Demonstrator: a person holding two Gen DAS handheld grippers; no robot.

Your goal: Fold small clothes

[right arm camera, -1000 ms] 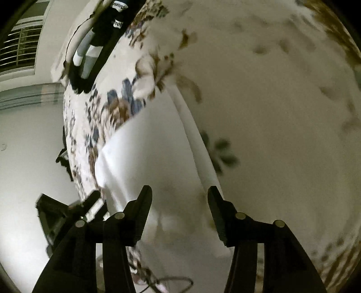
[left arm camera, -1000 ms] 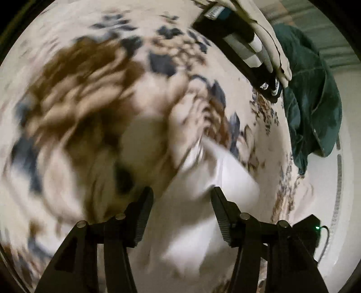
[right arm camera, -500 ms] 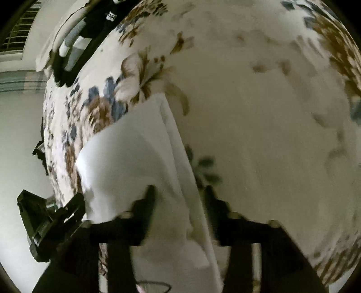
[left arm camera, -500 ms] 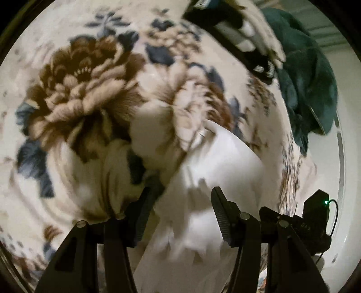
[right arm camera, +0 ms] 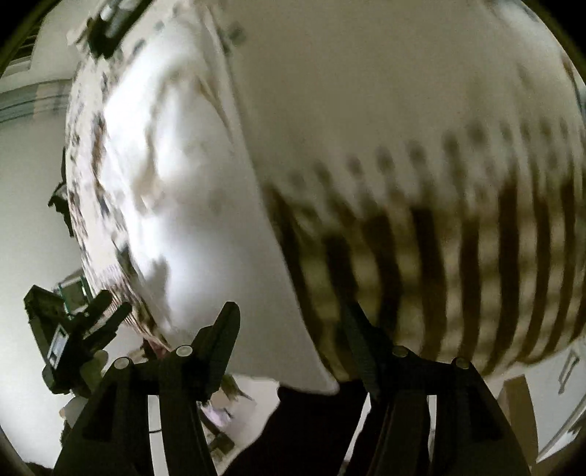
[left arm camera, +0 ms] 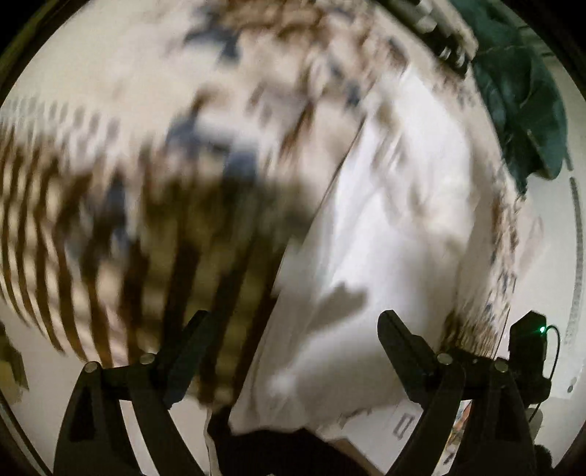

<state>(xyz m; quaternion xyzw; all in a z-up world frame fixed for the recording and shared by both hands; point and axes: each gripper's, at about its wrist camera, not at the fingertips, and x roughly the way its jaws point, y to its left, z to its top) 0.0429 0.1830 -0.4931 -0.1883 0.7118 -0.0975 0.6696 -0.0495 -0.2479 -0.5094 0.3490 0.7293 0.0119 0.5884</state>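
Note:
A white garment (left arm camera: 384, 227) lies spread on a floral cream blanket (left arm camera: 128, 146); both views are blurred by motion. My left gripper (left arm camera: 293, 351) is open and empty, above the garment's near end. In the right wrist view the same white garment (right arm camera: 175, 190) lies to the left, and my right gripper (right arm camera: 293, 340) is open and empty over its near edge. The left gripper also shows in the right wrist view (right arm camera: 88, 322) at the lower left.
A dark green garment (left arm camera: 520, 102) lies at the far right of the blanket. A black and white striped item (left arm camera: 439, 33) lies at the far edge. The blanket's near edge (right arm camera: 476, 359) drops off below the right gripper.
Both grippers have opened wider and pulled back toward the near edge. The white garment now lies stretched out longer on the blanket. The views have become blurred.

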